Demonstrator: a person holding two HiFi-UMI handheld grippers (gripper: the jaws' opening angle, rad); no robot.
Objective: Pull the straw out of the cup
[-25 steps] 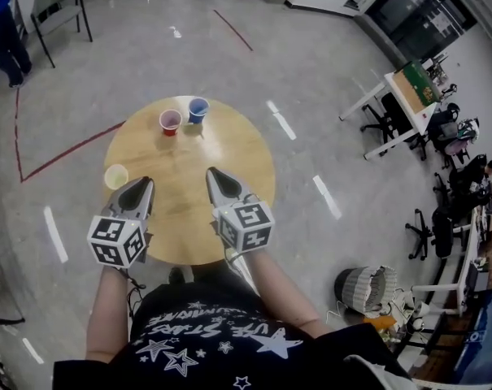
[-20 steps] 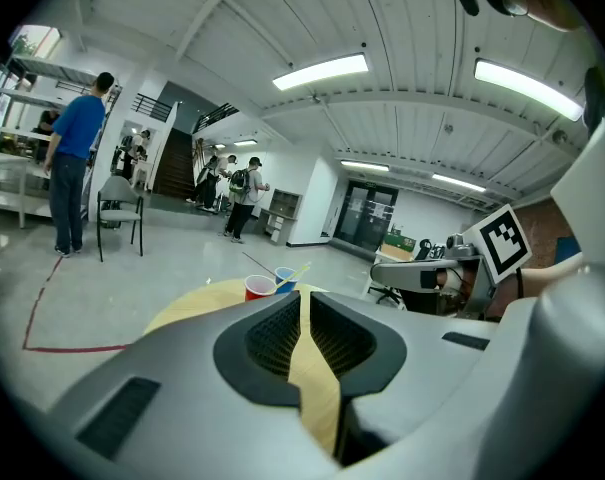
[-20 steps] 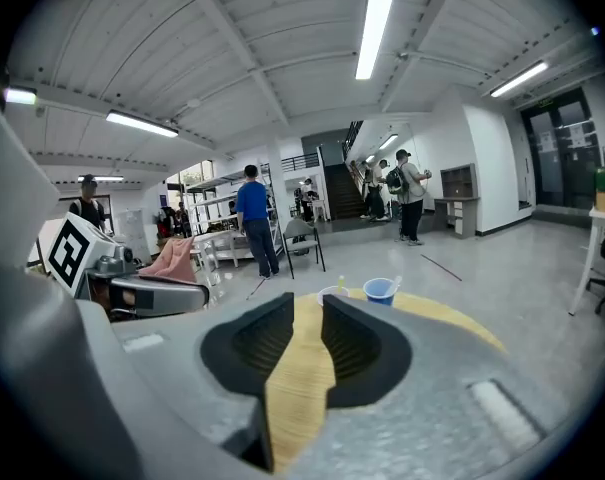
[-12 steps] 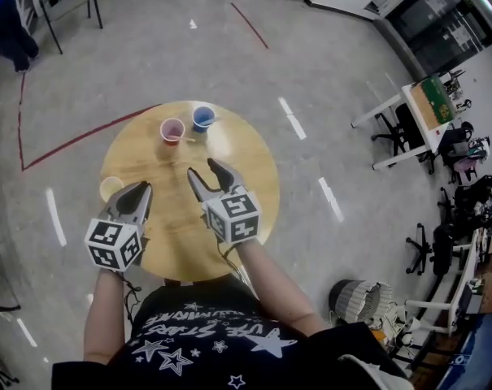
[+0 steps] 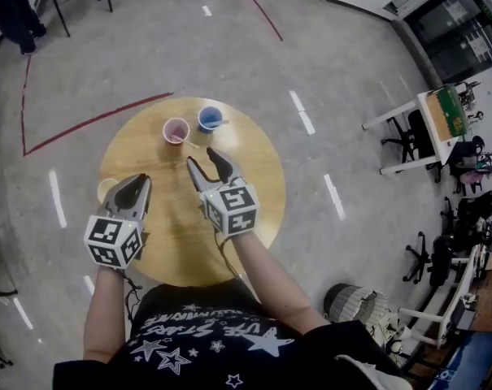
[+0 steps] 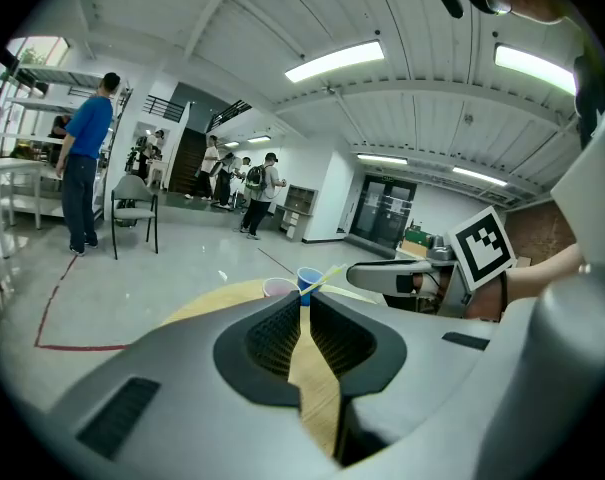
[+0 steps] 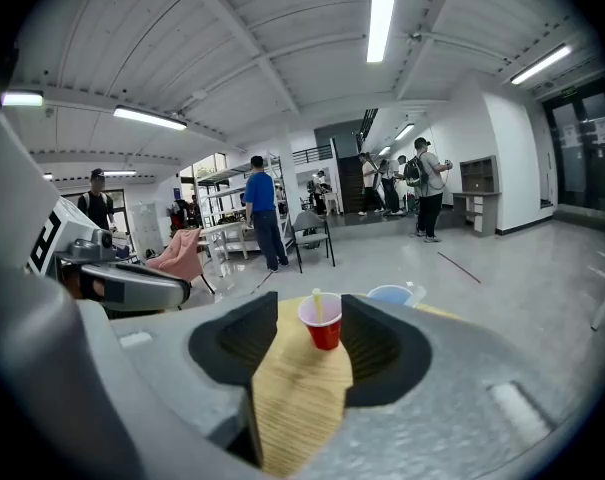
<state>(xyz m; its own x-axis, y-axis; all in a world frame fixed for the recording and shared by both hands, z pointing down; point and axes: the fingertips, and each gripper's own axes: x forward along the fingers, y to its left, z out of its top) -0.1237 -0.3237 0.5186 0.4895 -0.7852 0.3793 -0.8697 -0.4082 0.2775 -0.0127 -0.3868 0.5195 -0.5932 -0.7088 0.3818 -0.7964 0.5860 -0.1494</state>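
A red cup point(image 5: 176, 130) and a blue cup point(image 5: 210, 119) stand side by side at the far side of the round wooden table point(image 5: 254, 177). In the right gripper view the red cup point(image 7: 324, 323) holds an upright yellow straw point(image 7: 317, 306). The blue cup point(image 6: 308, 280) holds a slanted straw point(image 6: 327, 276). My right gripper point(image 5: 205, 165) points at the red cup from a short way off. Its jaws stand wide but are closing, with nothing between them. My left gripper point(image 5: 134, 192) is shut and empty, further back on the left.
A pale yellow cup point(image 5: 107, 189) sits at the table's left edge, close beside my left gripper. People, chairs and shelves stand far off across the room. A red line runs over the floor beyond the table.
The right gripper's jaws have gone from shut to wide open. Both grippers have moved forward over the table toward the cups, the right one further.
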